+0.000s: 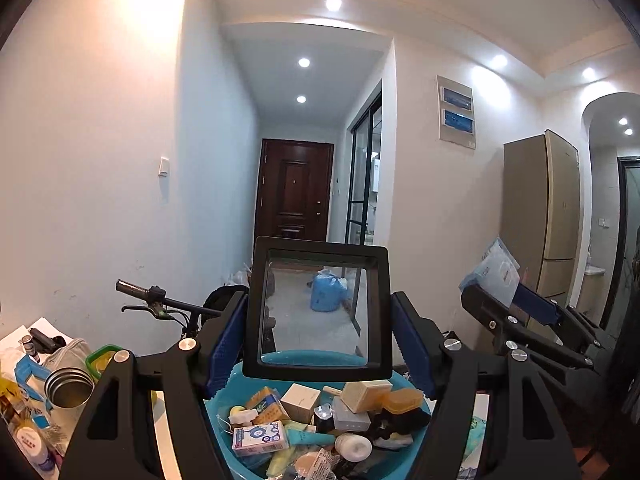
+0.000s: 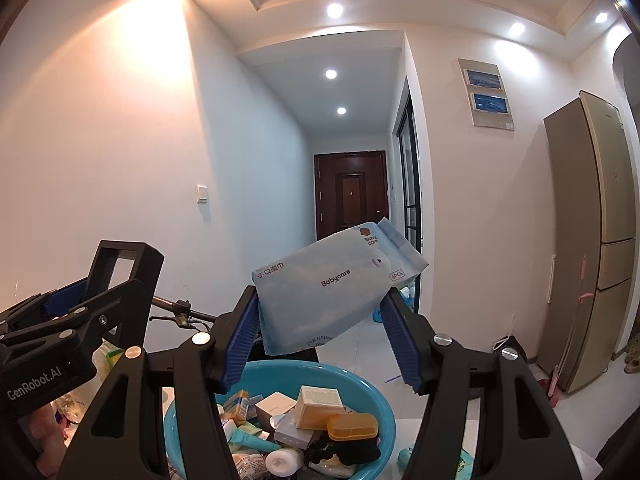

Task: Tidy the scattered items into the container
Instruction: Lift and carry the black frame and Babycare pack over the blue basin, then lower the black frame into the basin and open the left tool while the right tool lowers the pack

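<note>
Left gripper clamps an upright black square frame above a filled blue basin; right gripper, at right, holds a pale-blue packet.

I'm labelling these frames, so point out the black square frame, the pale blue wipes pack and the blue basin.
black square frame [image 1: 256, 312]: left wrist view, on its left border.
pale blue wipes pack [image 2: 328, 288]: right wrist view, on its front face.
blue basin [image 2: 376, 396]: right wrist view, on its far rim.
</note>
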`<state>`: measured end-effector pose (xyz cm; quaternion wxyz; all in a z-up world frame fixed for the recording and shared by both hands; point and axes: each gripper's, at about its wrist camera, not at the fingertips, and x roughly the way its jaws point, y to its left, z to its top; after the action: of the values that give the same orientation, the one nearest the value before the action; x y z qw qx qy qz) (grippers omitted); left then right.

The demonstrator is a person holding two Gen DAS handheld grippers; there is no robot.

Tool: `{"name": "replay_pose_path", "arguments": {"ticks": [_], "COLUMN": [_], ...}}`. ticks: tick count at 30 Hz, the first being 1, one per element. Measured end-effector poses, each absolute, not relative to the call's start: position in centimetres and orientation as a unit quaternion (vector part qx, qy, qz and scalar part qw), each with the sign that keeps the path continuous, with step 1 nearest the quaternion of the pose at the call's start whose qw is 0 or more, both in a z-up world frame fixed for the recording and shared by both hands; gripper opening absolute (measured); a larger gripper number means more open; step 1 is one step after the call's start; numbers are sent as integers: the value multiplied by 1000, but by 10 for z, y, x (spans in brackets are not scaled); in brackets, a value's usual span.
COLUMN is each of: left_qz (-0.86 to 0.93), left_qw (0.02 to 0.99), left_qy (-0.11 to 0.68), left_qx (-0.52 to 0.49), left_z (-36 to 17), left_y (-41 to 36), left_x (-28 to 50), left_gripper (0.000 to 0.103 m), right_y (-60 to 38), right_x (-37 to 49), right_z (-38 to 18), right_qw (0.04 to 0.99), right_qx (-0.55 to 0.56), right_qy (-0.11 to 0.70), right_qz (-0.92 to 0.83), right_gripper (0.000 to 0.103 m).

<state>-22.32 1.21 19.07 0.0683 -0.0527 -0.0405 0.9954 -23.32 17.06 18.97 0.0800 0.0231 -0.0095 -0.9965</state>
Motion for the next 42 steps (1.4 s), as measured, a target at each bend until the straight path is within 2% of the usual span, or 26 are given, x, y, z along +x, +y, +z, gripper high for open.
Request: {"name": "replay_pose_path", "arguments": {"ticks": [20, 42], "left_qz": [994, 975], "left_qw": [50, 21], "left_qy": [-48, -46], "left_qx": [-87, -215], "left_z": [174, 98], "left_y": [5, 2], "left_x": [-252, -340], "left_gripper": [72, 72], "right_y": [165, 161], "right_x": [-256, -317], "right_z": [171, 109], "right_qw": [82, 86], "right_qx": [53, 160], "right_qy": [-5, -7], "right_qz": [-995, -983], "right_gripper": [60, 60]}}
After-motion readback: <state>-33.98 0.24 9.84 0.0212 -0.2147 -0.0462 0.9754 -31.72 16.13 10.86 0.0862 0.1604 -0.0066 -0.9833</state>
